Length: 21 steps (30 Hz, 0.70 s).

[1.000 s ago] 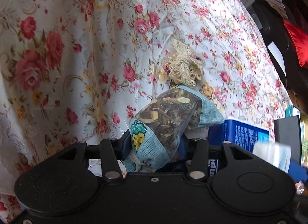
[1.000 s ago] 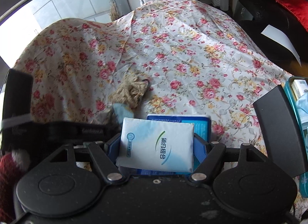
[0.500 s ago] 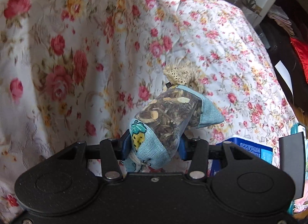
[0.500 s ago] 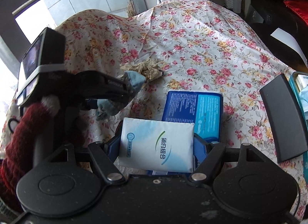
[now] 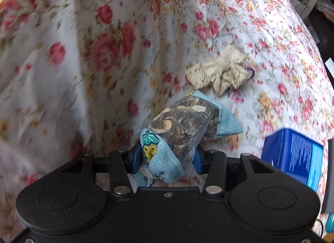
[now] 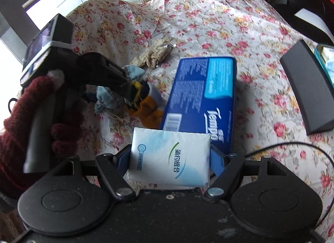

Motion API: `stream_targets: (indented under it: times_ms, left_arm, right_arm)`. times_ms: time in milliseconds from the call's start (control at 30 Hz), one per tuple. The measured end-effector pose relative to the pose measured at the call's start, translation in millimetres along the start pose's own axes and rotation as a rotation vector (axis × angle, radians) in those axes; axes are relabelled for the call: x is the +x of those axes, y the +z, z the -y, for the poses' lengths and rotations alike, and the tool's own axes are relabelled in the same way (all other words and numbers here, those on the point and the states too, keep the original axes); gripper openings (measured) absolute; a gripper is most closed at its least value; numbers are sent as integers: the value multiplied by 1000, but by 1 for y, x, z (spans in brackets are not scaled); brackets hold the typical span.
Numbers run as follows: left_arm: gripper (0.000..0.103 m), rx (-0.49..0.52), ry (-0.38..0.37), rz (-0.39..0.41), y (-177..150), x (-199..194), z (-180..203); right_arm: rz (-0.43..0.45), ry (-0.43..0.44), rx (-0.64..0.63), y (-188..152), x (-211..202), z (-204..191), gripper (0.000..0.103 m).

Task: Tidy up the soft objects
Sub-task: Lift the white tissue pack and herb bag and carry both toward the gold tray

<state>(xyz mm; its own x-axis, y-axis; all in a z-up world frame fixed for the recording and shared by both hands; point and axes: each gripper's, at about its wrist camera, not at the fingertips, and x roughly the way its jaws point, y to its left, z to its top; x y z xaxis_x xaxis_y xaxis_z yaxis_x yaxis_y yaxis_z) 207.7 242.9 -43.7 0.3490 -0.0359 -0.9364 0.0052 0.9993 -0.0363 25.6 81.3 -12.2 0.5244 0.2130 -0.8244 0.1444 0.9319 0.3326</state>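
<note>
You had the left tool (image 5: 167, 157) clamped across the soft, squashy herb sachet's (image 5: 183, 126) middle and the right tool (image 6: 170, 159) clamped on the light, yielding tissue pack (image 6: 170, 159), both above the floral cloth (image 6: 208, 23).

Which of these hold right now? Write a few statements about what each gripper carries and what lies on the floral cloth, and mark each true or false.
1. The left gripper is clamped on a herb sachet. True.
2. The right gripper is empty. False: it holds a white tissue pack.
3. A blue Tempo box lies on the floral cloth. True.
4. The beige crochet piece sits between the left gripper's jaws. False: it lies loose on the cloth beyond the sachet.
5. A dark red glove covers the hand on the left gripper's handle. True.
</note>
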Motion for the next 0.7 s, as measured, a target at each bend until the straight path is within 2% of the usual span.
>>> stream_targets:
  times_ms: [200,433,700]
  left_arm:
    - [47,16,64,17,-10,-26,-6]
    - [47,85,111,-12,-30,-55,1]
    - [47,207,103,-41,-63,-93,26]
  right_arm:
    - [-16,41,18,-12,-6,9,74]
    - [-18,72,21,-26,-22,17,74]
    - [26,98,31,-42,-59,33,75]
